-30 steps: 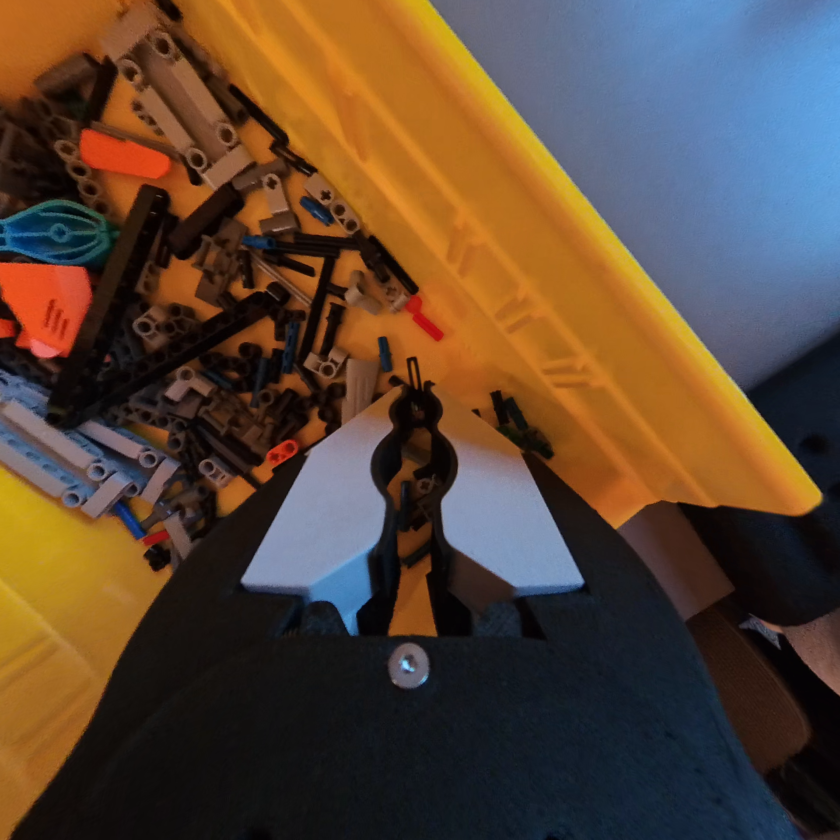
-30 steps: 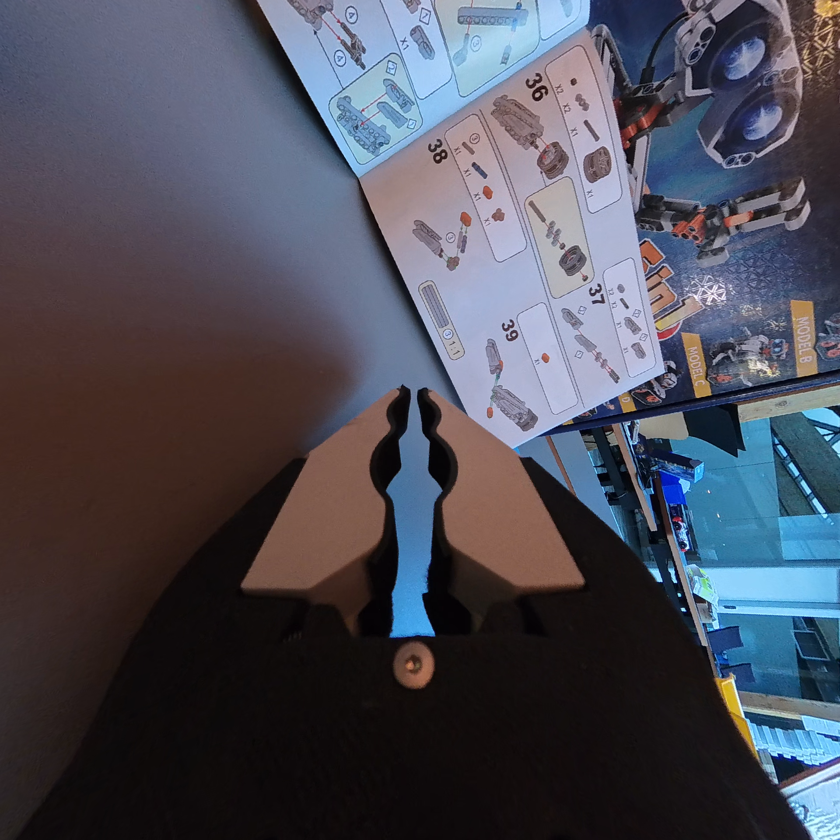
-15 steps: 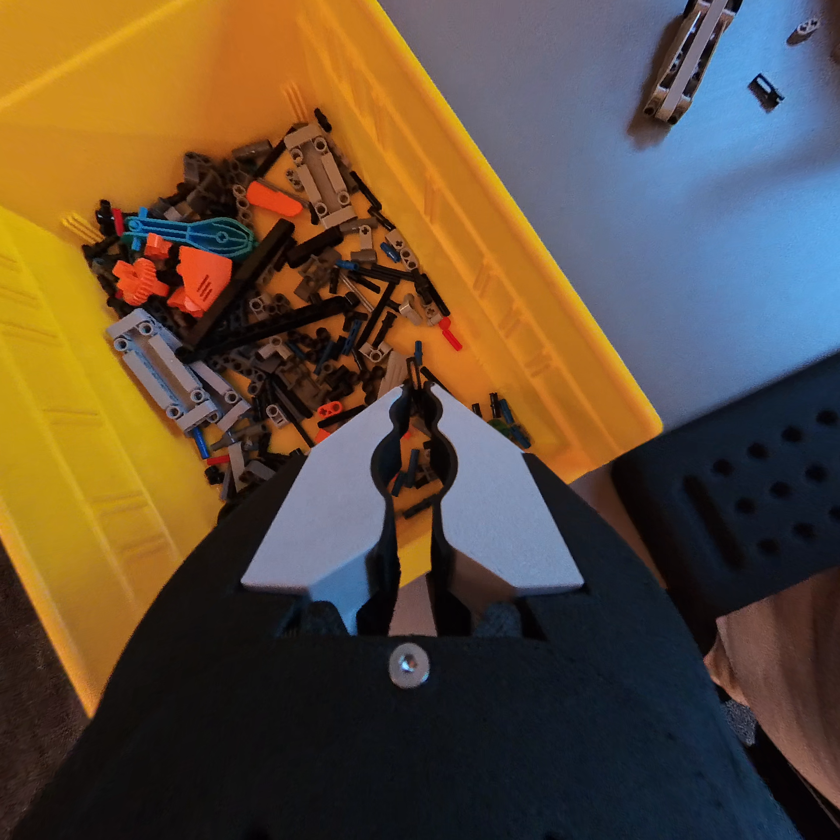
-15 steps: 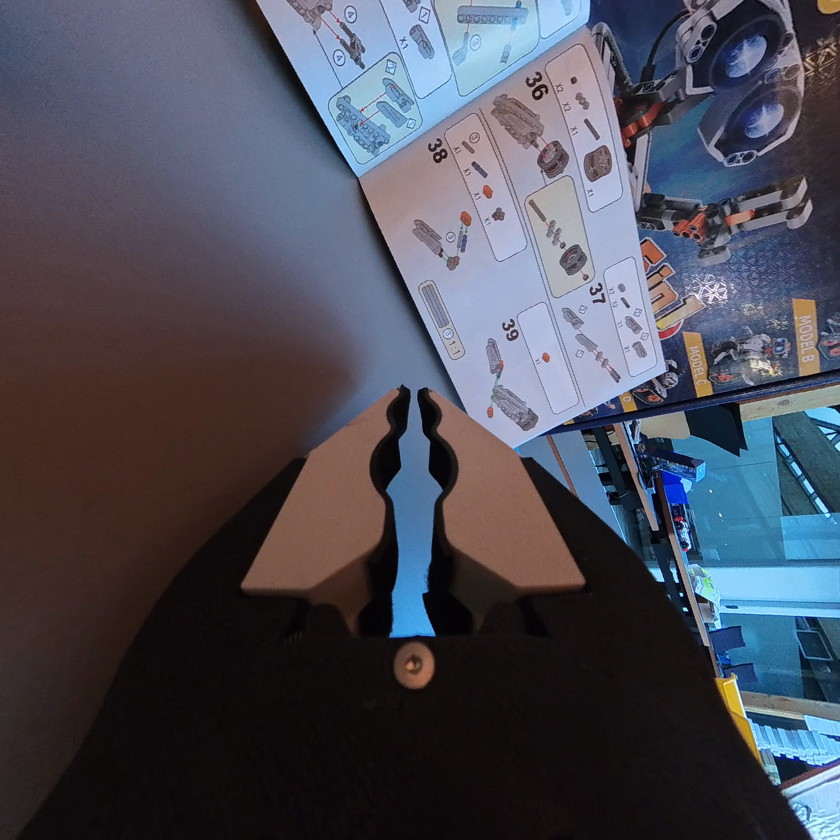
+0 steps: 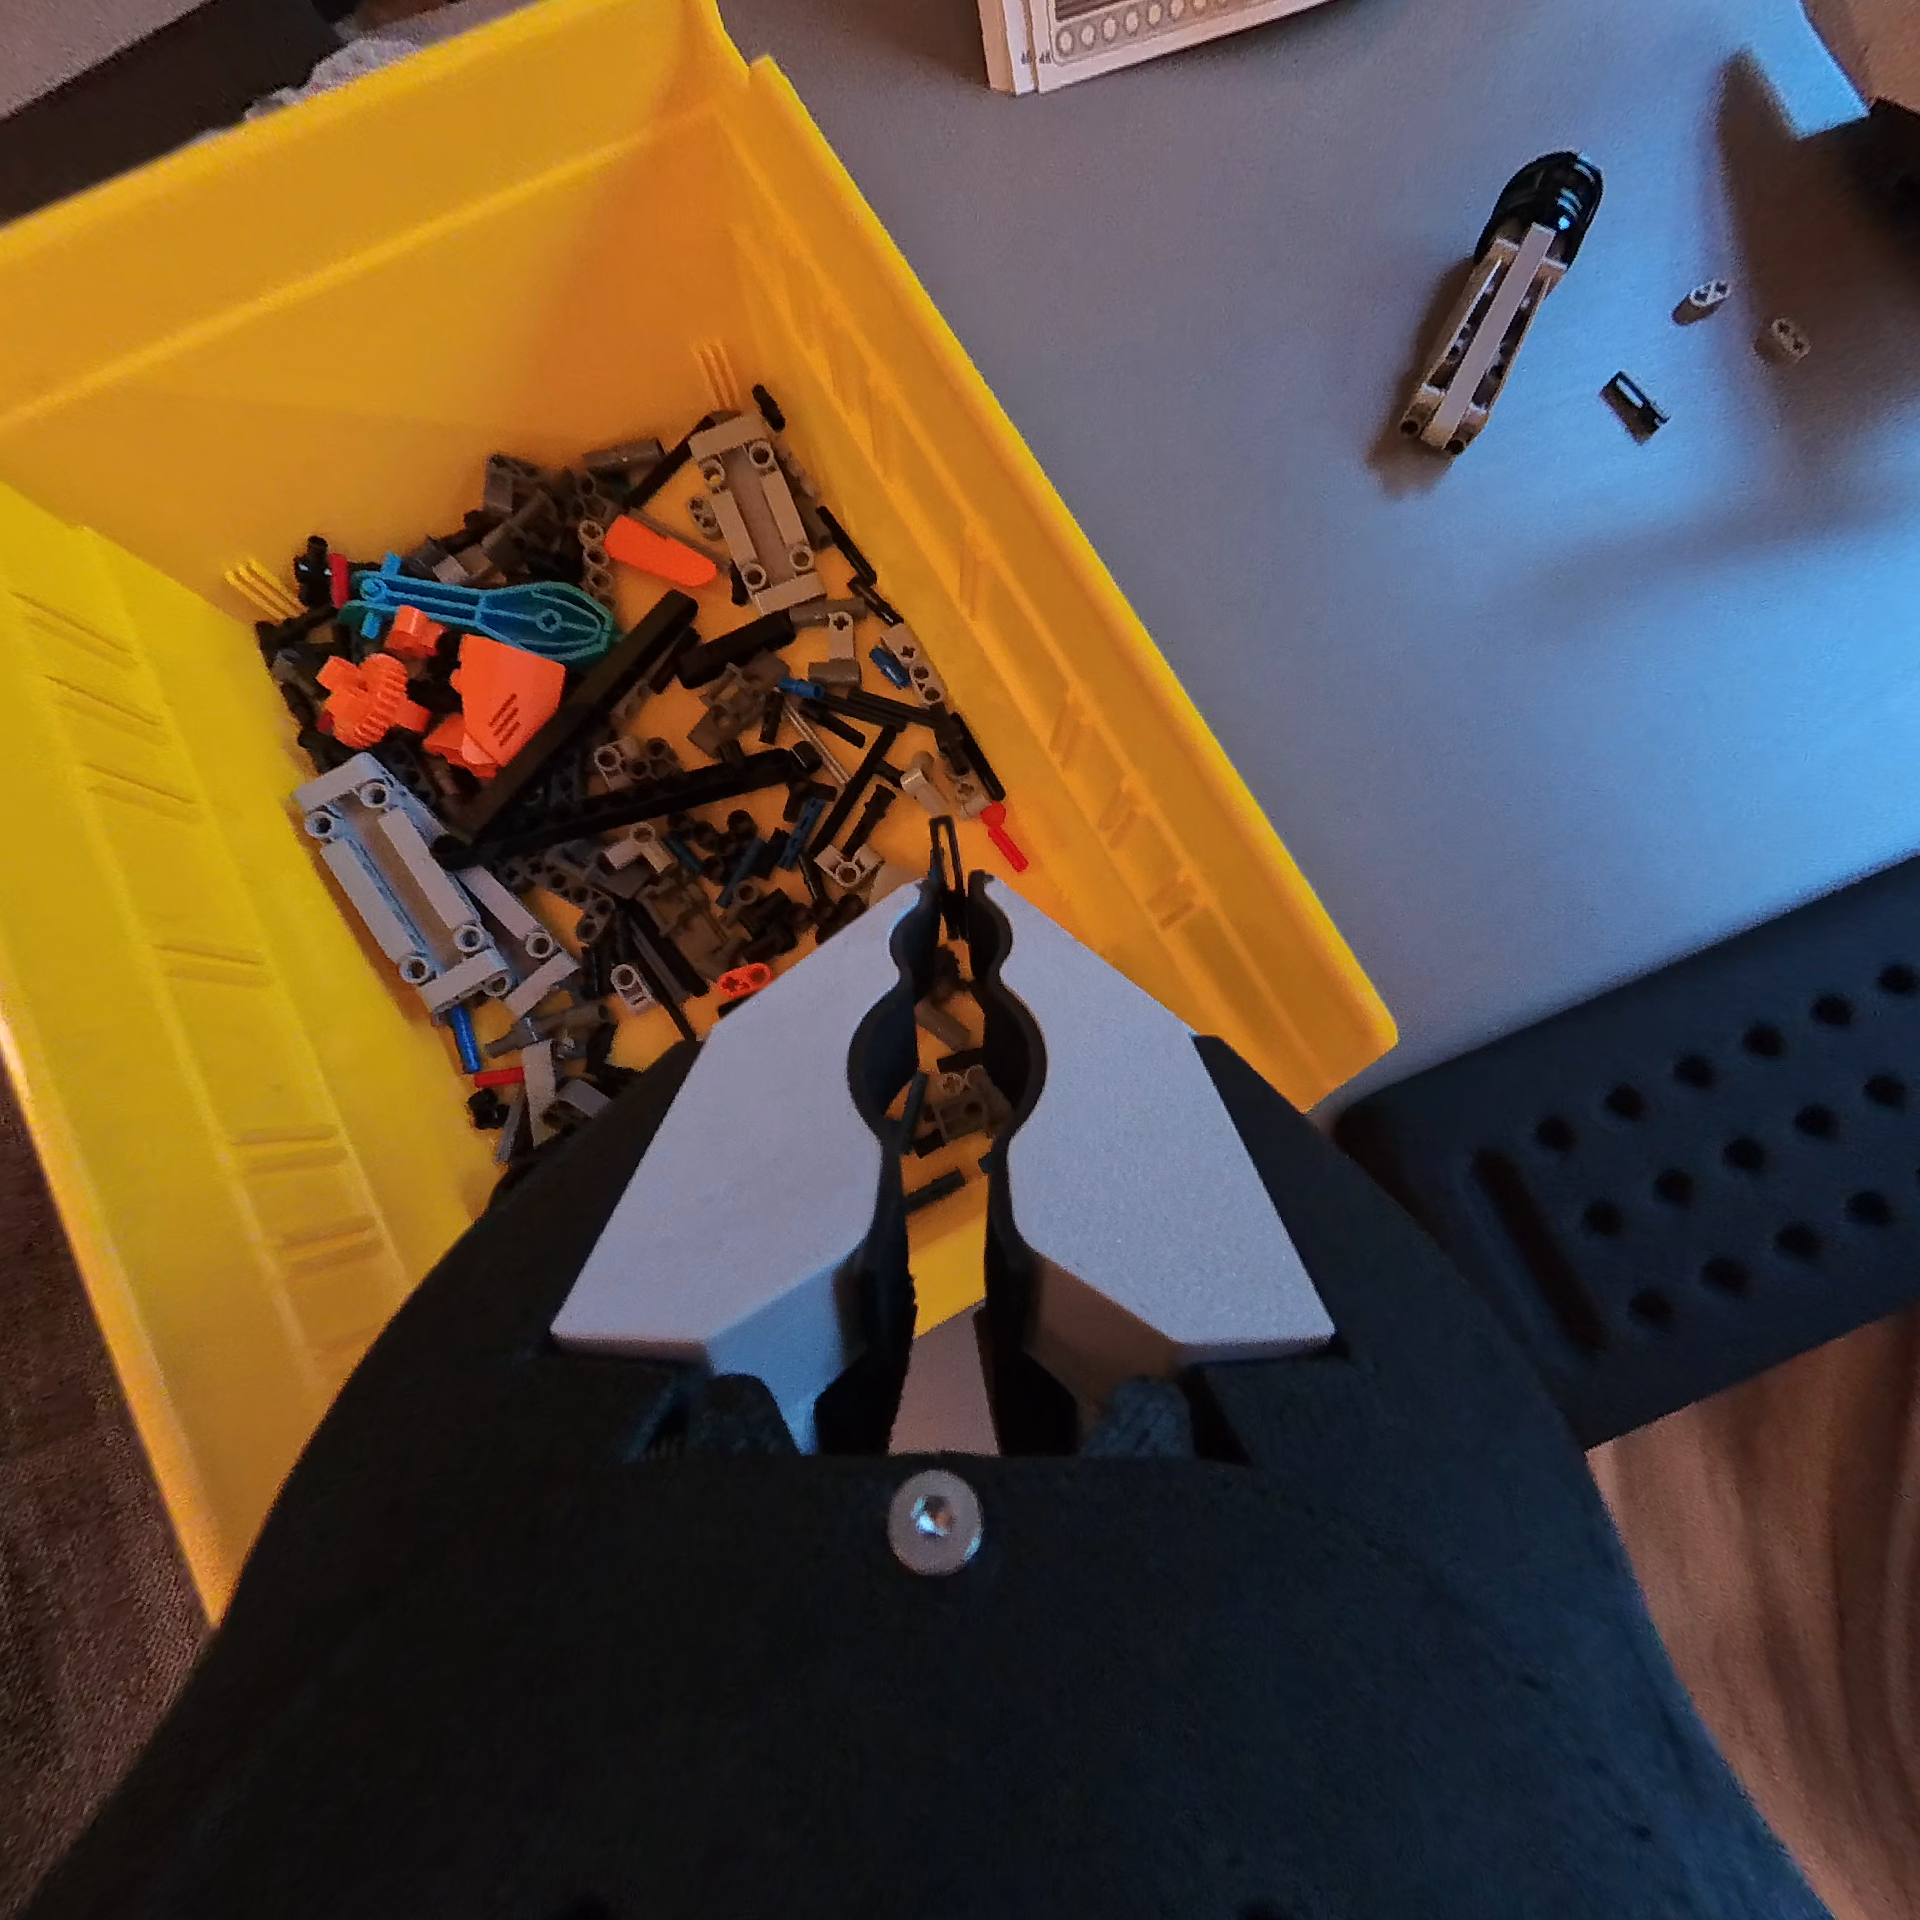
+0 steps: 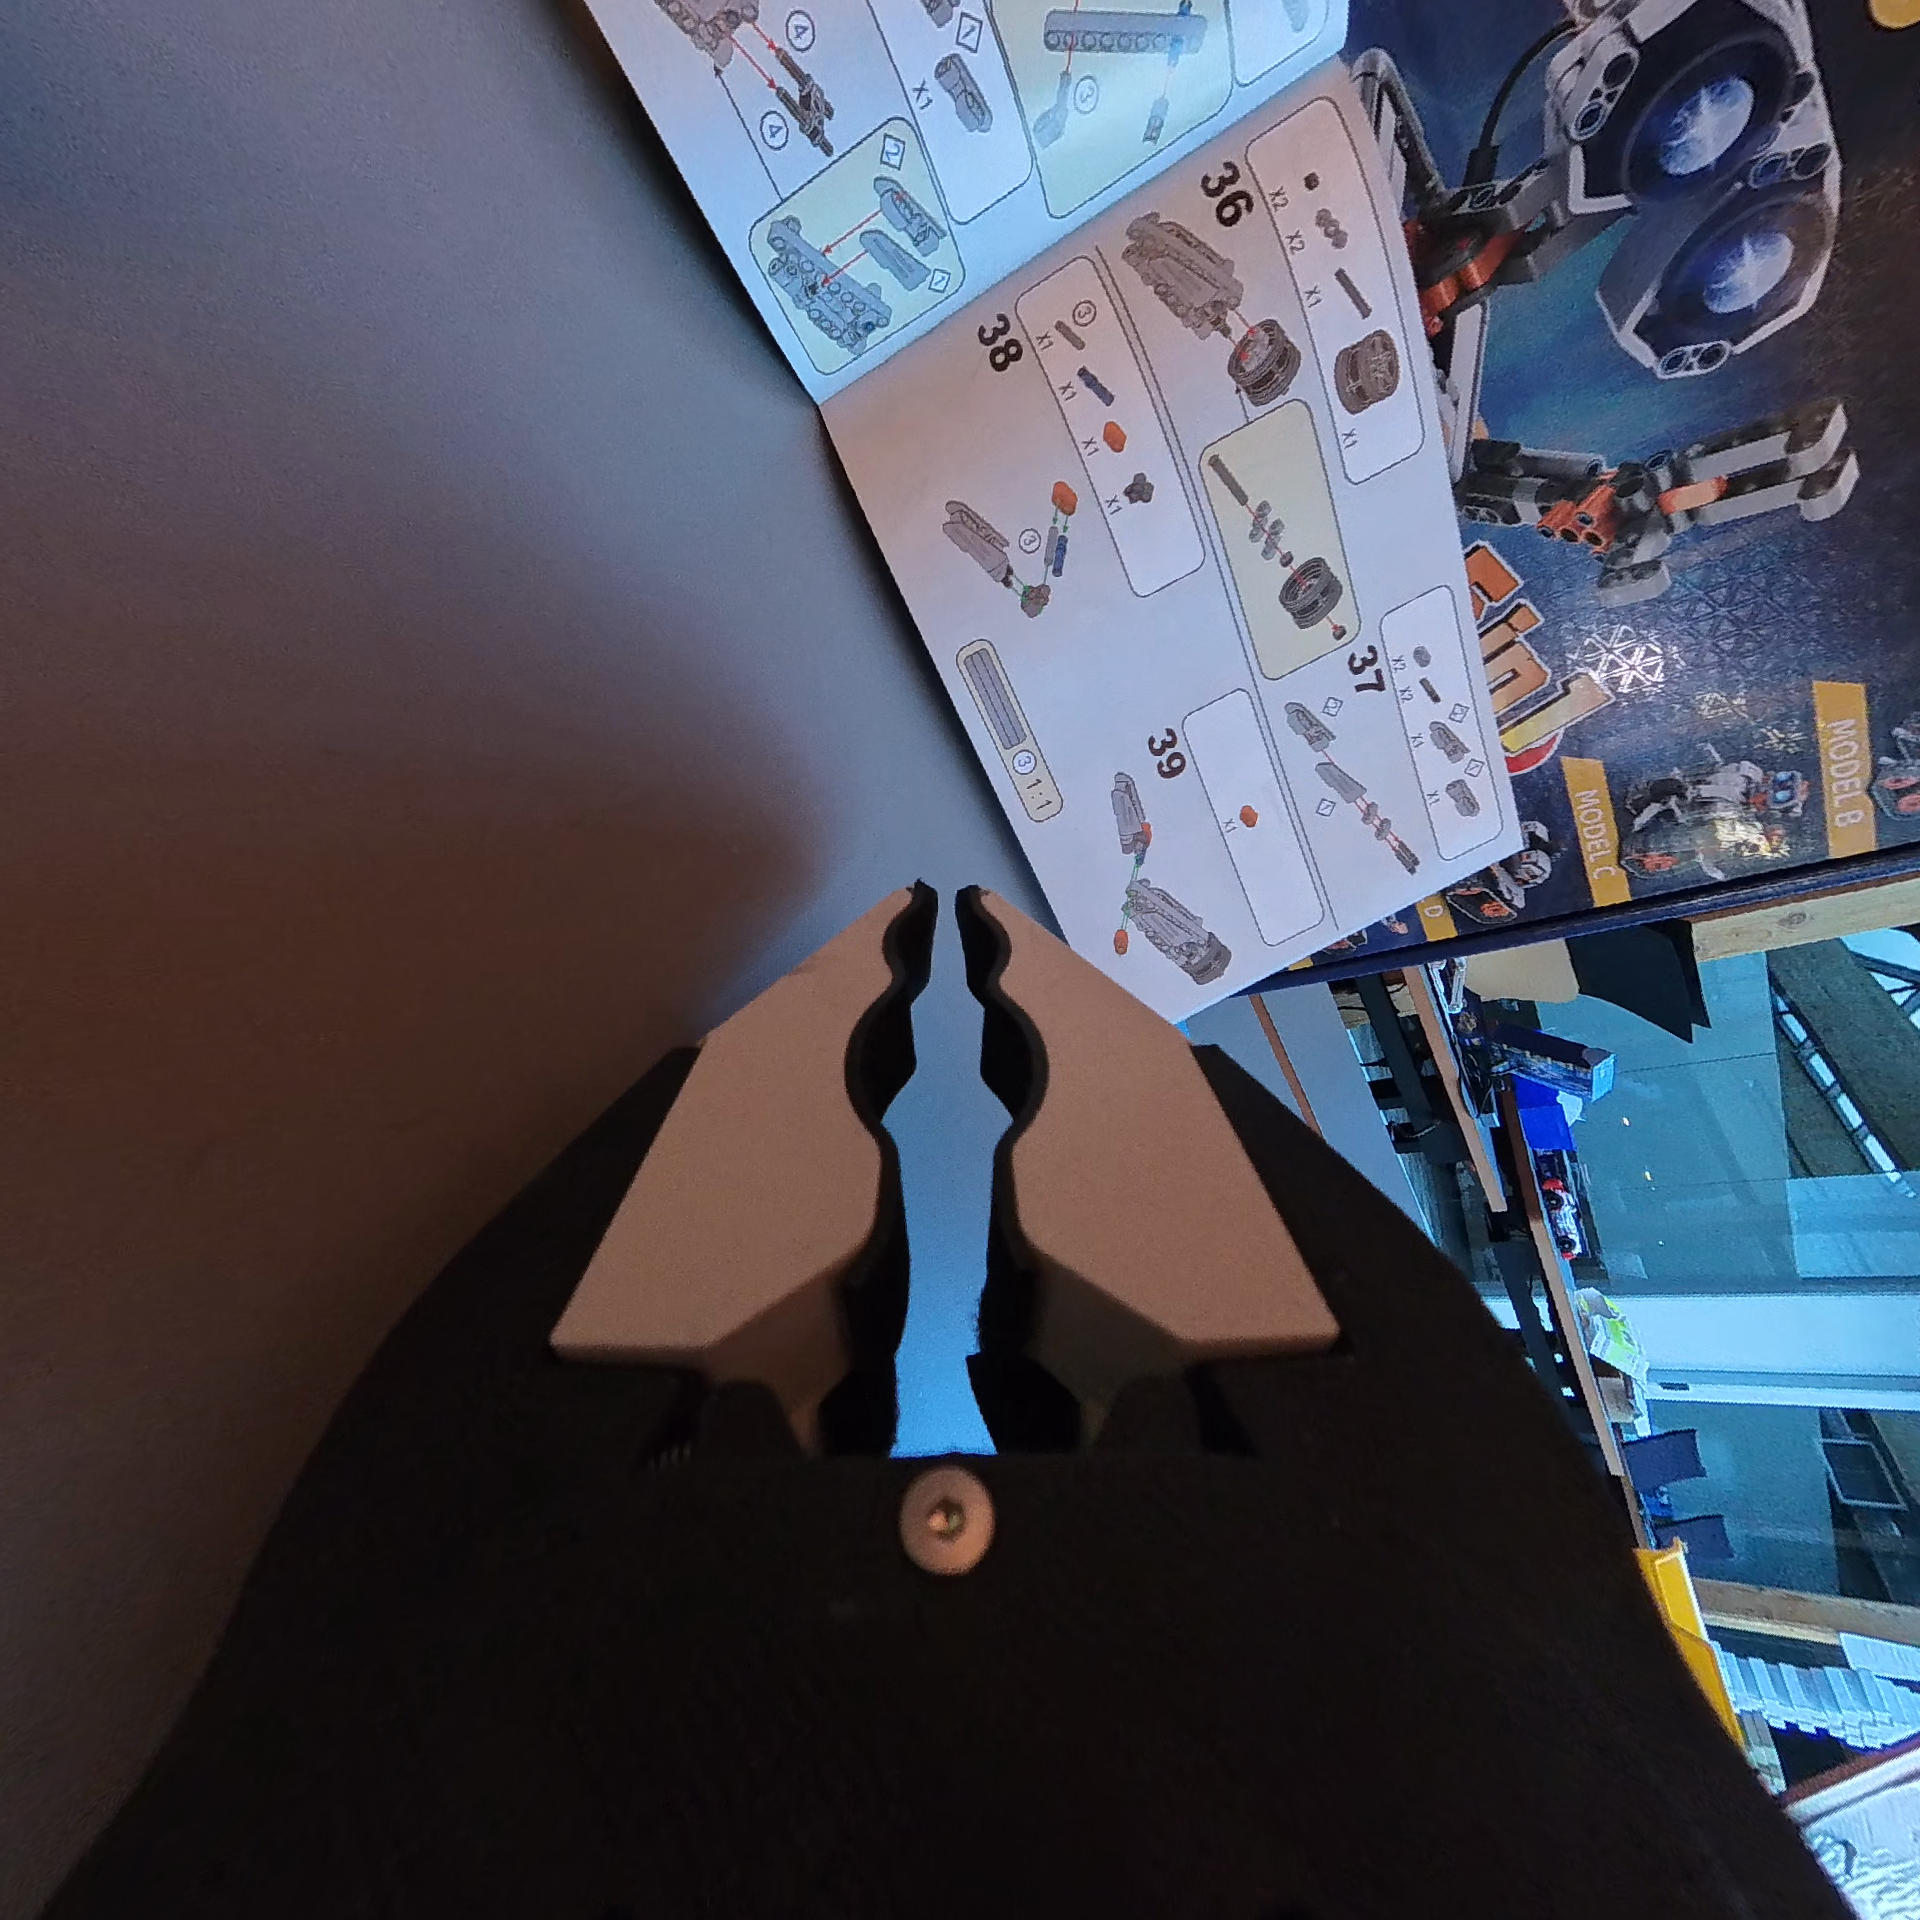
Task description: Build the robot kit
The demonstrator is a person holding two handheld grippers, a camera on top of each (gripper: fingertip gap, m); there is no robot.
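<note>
My left gripper (image 5: 945, 894) is shut on a thin black pin (image 5: 941, 847) that sticks out past its tips. It hangs above the near right corner of a yellow bin (image 5: 1039, 499) that holds a pile of black, grey, orange and blue building parts (image 5: 623, 748). My right gripper (image 6: 945, 899) is shut and empty, with only a thin slit between its tips. It hovers over the grey table (image 6: 416, 520), just left of an open instruction booklet (image 6: 1143, 520).
A grey and black part-built assembly (image 5: 1475, 332) and a few small loose pieces (image 5: 1633, 403) lie on the table right of the bin. A black perforated pad (image 5: 1714, 1143) lies near the bin's corner. A printed toy box (image 6: 1662, 416) lies under the booklet at the table edge. Left tips to right tips: about 45 centimeters.
My left gripper has risen and pulled back from the bin floor with the black pin in its tips; more of the bin and table show. My right gripper has not moved.
</note>
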